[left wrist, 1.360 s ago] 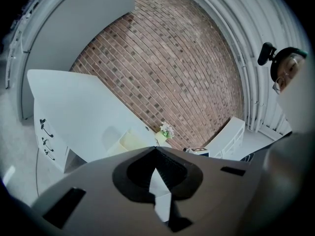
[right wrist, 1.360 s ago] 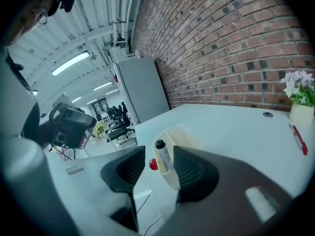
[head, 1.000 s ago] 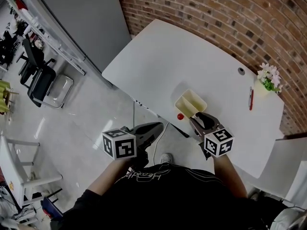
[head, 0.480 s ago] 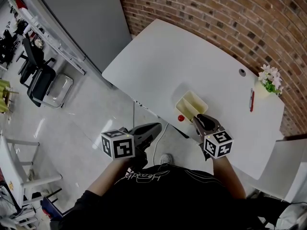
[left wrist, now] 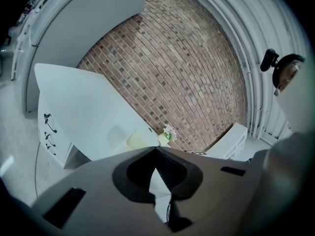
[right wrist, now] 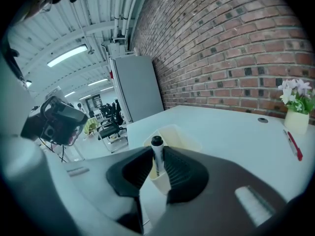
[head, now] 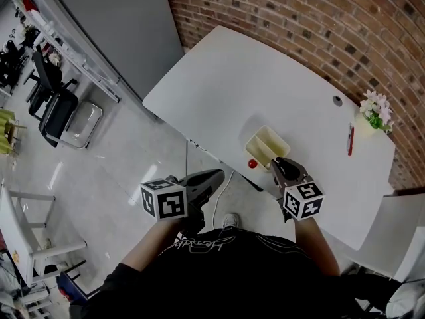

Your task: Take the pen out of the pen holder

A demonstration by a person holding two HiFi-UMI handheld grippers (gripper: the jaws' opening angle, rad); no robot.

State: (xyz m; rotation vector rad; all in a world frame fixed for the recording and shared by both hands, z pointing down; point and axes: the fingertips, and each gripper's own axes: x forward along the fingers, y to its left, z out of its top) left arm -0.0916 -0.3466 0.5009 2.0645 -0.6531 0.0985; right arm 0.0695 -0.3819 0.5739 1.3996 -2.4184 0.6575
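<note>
Nearest, at the lower left of the head view: left gripper (head: pixel 219 173), off the edge of the table (head: pixel 219 72) and out over the floor (head: pixel 119 171). Closed tip to tip on nothing, judging by the left gripper view. Probably parked there just to keep out of the way of a one-claw job.

Next, right of centre in the head view: right gripper (head: pixel 279 163), angled down and reaching over the near table edge to the near end of the pen holder (head: pixel 267 143). Has just been closing, with the pen (right wrist: pixel 157 144) between the jaws. Narrowed now to about the width of the barrel, pads seemingly on it from both sides just under the black cap. Taken high on the shaft, most likely to clear the holder's rim and allow a straight pull upward.

Pen itself: standing in the near end of the cream holder, not yet lifted out. Holder close to the table's near edge, within easy reach. Just beside it, toward the lower left in the head view, a small red object (head: pixel 252 163), too small to identify.

Farther off, at the right of the head view: a red pen (head: pixel 350 140) flat on the tabletop, well apart from the holder, and a flower pot (head: pixel 370 116) near the brick wall (head: pixel 299 12). No part in this grip, by the look of it.
</note>
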